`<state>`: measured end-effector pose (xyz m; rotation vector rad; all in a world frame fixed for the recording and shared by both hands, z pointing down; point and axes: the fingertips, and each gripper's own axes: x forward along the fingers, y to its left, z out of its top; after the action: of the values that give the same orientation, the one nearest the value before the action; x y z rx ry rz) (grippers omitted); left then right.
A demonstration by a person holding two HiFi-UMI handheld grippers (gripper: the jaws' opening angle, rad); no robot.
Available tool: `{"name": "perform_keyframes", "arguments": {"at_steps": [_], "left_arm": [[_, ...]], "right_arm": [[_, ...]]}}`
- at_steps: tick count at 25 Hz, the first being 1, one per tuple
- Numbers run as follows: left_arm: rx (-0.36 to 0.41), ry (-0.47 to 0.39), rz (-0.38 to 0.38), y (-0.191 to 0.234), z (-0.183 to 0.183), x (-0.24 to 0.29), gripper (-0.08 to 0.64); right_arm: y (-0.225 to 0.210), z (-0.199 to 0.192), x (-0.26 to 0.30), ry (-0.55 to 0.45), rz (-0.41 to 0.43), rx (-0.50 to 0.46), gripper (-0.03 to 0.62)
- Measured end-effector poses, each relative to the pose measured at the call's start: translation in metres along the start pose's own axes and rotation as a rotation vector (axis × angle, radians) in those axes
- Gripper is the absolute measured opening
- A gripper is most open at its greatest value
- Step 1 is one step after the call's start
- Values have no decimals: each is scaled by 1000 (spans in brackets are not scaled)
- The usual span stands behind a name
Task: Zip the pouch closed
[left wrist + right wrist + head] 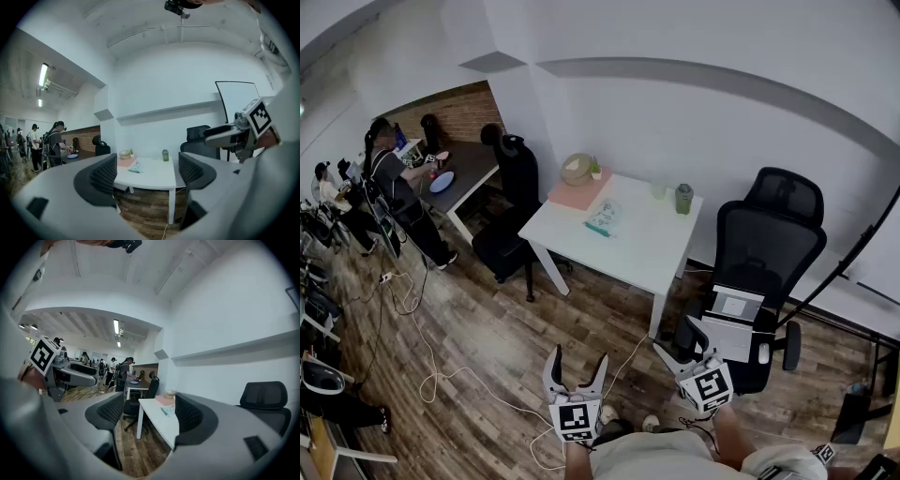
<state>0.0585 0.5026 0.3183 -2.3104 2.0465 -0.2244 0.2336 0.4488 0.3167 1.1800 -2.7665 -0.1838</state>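
The pouch (604, 217), pale with a teal edge, lies on the white table (642, 248) across the room; it also shows as a small pouch (136, 168) in the left gripper view and as the pouch (167, 409) in the right gripper view. My left gripper (576, 372) is held level low in the head view, open and holding nothing. My right gripper (682, 343) is beside it to the right, also open and holding nothing. Both are far from the table, over the wooden floor.
On the table stand a green cup (683, 198), a pink mat (578, 194) with a woven bowl (577, 169), and a small plant. Black office chairs (759, 277) (511, 211) flank the table. Cables (431, 366) trail over the floor. People work at a dark desk (459, 173) at the left.
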Motion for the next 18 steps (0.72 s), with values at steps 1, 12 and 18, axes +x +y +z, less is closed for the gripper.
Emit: {"name": "perform_keyframes", "arguments": {"at_steps": [1,12,18], "left_arm": [[1,2,1,-4,-2,1,396],[-6,-1,10,-13,2,23,396],[-22,-6,10,5,-5,45,396]], "right_arm": [[-1,-3,-2,-1,1,7,333],[-18,-13,9,-4,13,23,336],[-19,-15,39,17,23,1,336]]}}
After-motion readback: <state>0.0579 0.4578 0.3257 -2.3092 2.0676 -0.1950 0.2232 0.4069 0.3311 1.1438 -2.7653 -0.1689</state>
